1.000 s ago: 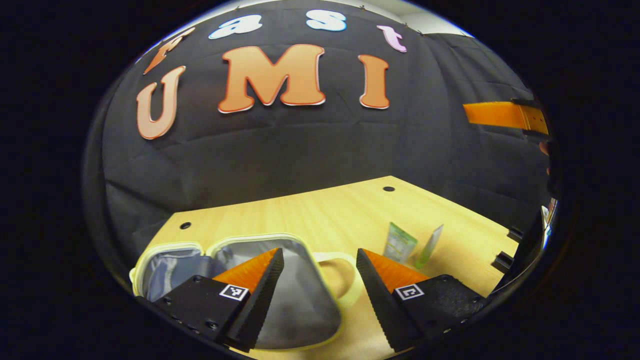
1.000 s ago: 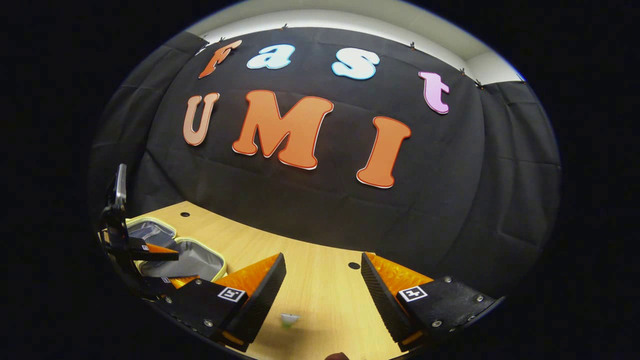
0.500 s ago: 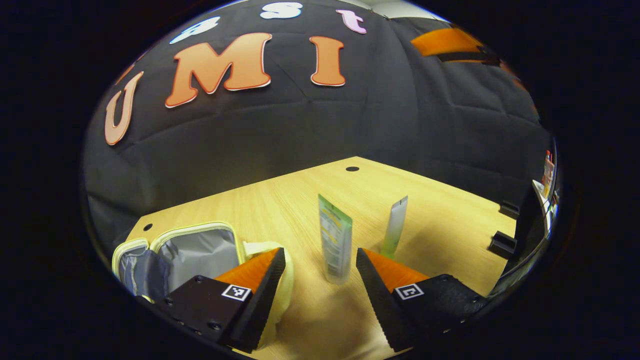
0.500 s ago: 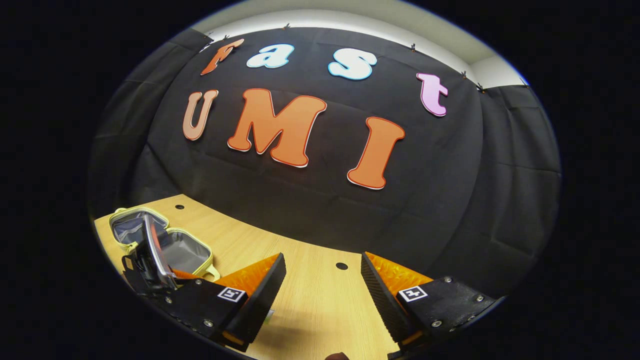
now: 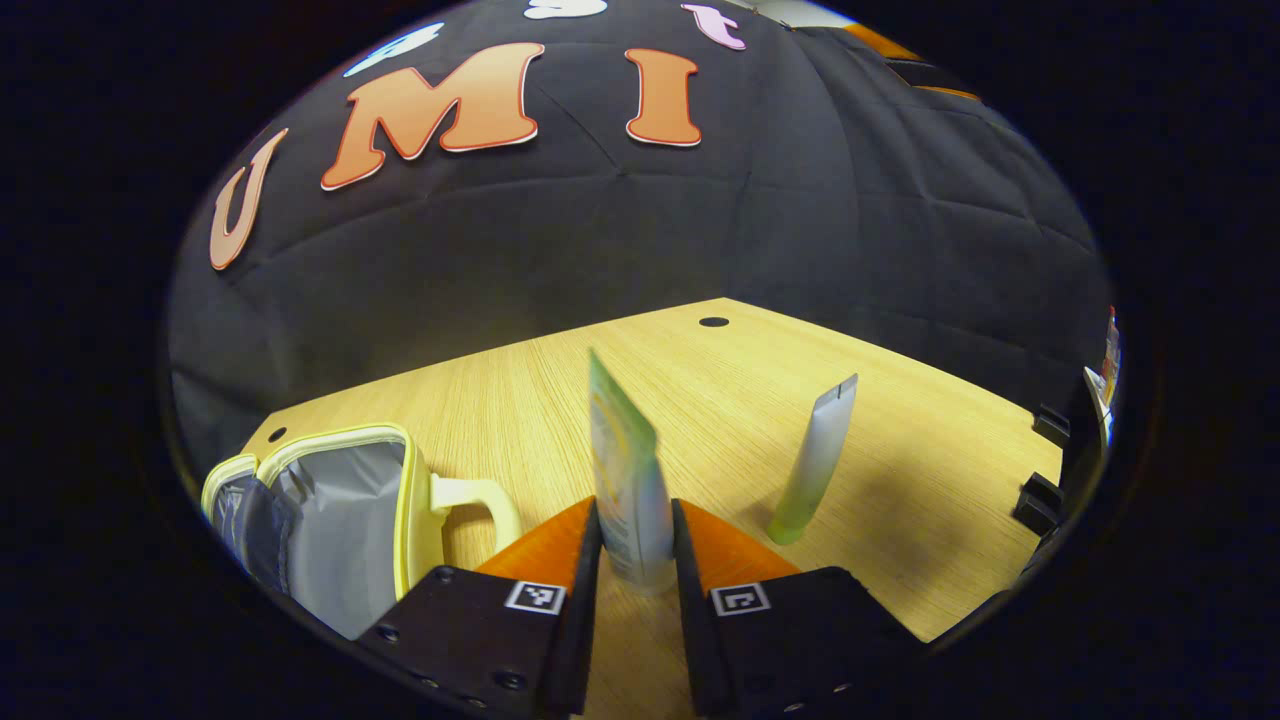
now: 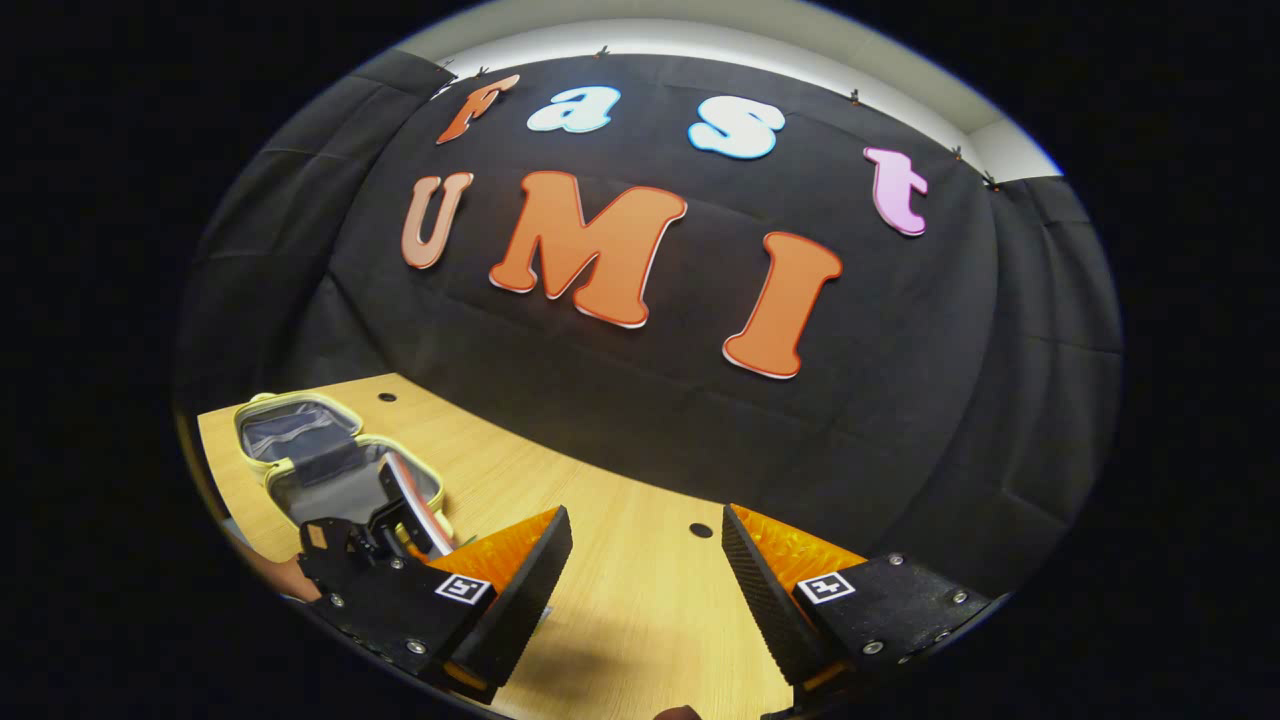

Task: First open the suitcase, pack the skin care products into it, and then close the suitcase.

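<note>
In the left gripper view, a green and white skin care tube [image 5: 622, 470] stands upright on the wooden table [image 5: 900, 420]. My left gripper [image 5: 637, 575] is shut on its lower part, both fingers pressing its sides. A second, pale tube with a green base [image 5: 815, 460] stands upright to its right, apart from it. The small cream-rimmed suitcase [image 5: 335, 510] lies open at the left, its grey lining and its handle [image 5: 480, 497] showing. In the right gripper view, my right gripper [image 6: 645, 590] hangs open above the table with nothing between its fingers. The open suitcase [image 6: 300, 450] and the left gripper's body [image 6: 365, 545] lie to its left.
The black cloth wall closes off the table's far side. Small round holes [image 5: 714, 322] mark the tabletop near the back. Black clamps [image 5: 1040, 490] sit on the table's right edge. Bare wood [image 6: 650, 600] lies under the right gripper.
My left gripper swung right from over the suitcase, moved up to the green tube and shut on it. The right gripper stayed open and barely moved.
</note>
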Available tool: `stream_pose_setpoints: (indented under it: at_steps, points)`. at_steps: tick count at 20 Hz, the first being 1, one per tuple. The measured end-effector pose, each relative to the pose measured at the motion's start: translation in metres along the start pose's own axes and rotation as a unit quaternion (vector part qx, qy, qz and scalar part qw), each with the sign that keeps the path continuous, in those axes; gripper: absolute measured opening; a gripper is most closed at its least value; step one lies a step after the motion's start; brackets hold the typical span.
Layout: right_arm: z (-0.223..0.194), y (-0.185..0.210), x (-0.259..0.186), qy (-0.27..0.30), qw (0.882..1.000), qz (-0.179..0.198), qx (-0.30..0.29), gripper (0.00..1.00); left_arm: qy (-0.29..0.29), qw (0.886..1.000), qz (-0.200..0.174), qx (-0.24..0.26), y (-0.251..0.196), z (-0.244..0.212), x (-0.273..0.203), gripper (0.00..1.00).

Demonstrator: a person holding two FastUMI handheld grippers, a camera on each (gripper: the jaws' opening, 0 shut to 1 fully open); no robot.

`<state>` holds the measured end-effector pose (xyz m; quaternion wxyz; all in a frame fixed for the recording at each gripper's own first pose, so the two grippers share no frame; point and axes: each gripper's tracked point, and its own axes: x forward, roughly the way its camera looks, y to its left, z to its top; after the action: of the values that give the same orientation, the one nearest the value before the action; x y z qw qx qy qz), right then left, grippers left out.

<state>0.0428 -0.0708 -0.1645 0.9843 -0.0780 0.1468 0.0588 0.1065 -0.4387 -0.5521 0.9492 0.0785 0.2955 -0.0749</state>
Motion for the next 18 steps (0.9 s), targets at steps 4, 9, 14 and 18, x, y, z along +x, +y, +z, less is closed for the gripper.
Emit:
stream_pose_setpoints:
  at_steps: [4, 9, 14, 18]
  points:
    - [-0.024, 0.008, 0.002, 0.016, 1.0, 0.01, -0.003, 0.95, -0.008, 1.0, -0.001, -0.006, 0.004, 0.026, -0.02, 0.38]
    - [-0.058, 0.018, 0.006, 0.043, 0.999, 0.021, 0.005, 0.96, -0.032, 0.999, 0.02, -0.014, 0.03, 0.068, -0.057, 0.38]
    - [-0.106, 0.051, 0.017, 0.084, 0.994, 0.055, 0.042, 0.96, -0.05, 0.997, 0.06, -0.016, 0.07, 0.103, -0.102, 0.37]
    - [-0.145, 0.081, 0.035, 0.113, 0.99, 0.07, 0.05, 0.95, -0.056, 0.993, 0.101, -0.021, 0.106, 0.112, -0.137, 0.37]
